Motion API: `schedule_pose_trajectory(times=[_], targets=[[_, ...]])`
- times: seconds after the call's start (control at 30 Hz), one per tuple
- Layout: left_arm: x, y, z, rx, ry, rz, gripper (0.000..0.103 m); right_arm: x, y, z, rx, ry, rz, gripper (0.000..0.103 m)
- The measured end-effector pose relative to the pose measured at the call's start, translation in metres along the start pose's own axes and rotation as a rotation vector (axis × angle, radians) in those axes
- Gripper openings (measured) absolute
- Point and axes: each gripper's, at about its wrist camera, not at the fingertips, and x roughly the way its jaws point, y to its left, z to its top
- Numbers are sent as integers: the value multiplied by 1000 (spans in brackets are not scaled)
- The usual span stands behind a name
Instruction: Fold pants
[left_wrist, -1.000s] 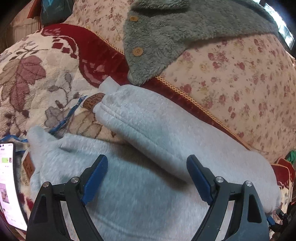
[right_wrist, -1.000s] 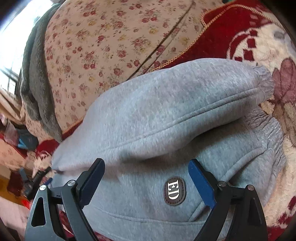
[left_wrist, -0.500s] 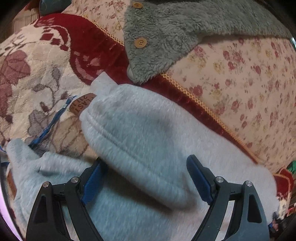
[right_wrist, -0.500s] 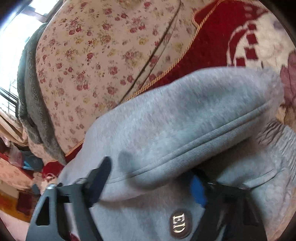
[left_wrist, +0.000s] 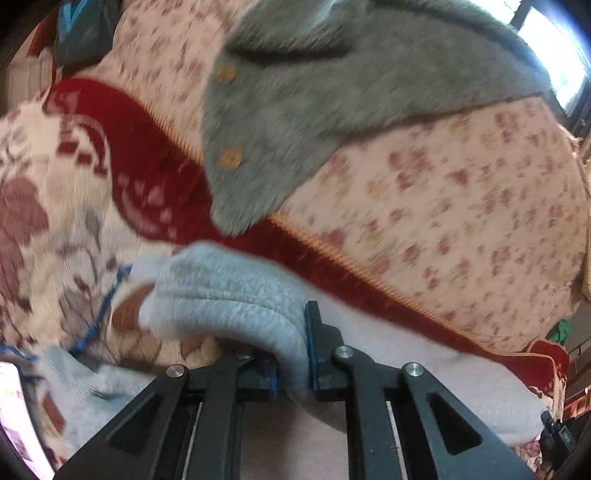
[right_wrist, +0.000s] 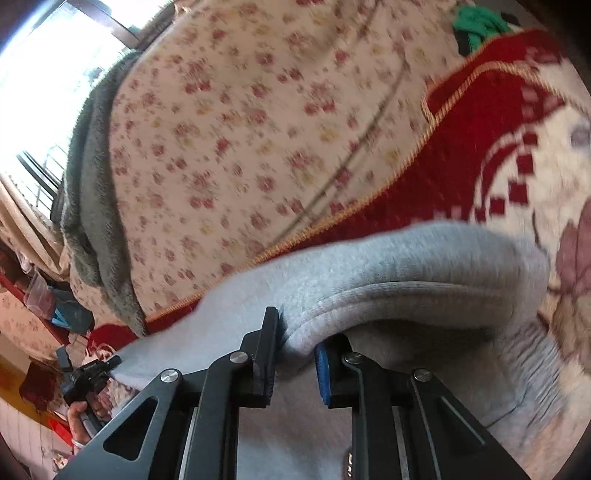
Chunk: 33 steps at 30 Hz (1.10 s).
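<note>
Light grey fleece pants (left_wrist: 236, 291) lie folded over on a red and cream patterned blanket (left_wrist: 122, 162). My left gripper (left_wrist: 291, 354) is shut on the rolled upper layer of the pants near its hem end. In the right wrist view my right gripper (right_wrist: 295, 354) is shut on the same grey pants (right_wrist: 406, 273) at the seam edge of the upper layer, near the ribbed waistband (right_wrist: 528, 354). The lower layer lies flat under both grippers.
A floral quilt (left_wrist: 461, 199) rises behind the pants, with a grey fluffy buttoned garment (left_wrist: 332, 96) draped on it. A phone screen (left_wrist: 14, 417) lies at the left edge. A person's hand holding a dark device (right_wrist: 88, 384) shows at the lower left of the right wrist view.
Both grippers moved forward onto the upper pants layer and closed on it; they were open a second ago. The held layer now bunches between the jaws.
</note>
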Motion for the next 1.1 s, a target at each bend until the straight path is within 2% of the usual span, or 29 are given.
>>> schedule_pose_trajectory(times=[0.17, 0.4, 0.7, 0.8, 1.1], targets=[[-39, -4, 10, 14, -45, -34, 12, -31, 20, 9, -37, -42, 38, 19], [-71, 13, -19, 43, -46, -19, 12, -56, 31, -6, -60, -30, 62, 19], [-86, 53, -89, 46, 20, -6, 12, -78, 16, -61, -112, 79, 29, 18], [-91, 58, -106, 66, 18, 10, 12, -82, 8, -79, -115, 111, 16, 16], [-92, 81, -137, 30, 55, -3, 12, -81, -10, -110, -134, 181, -36, 14]])
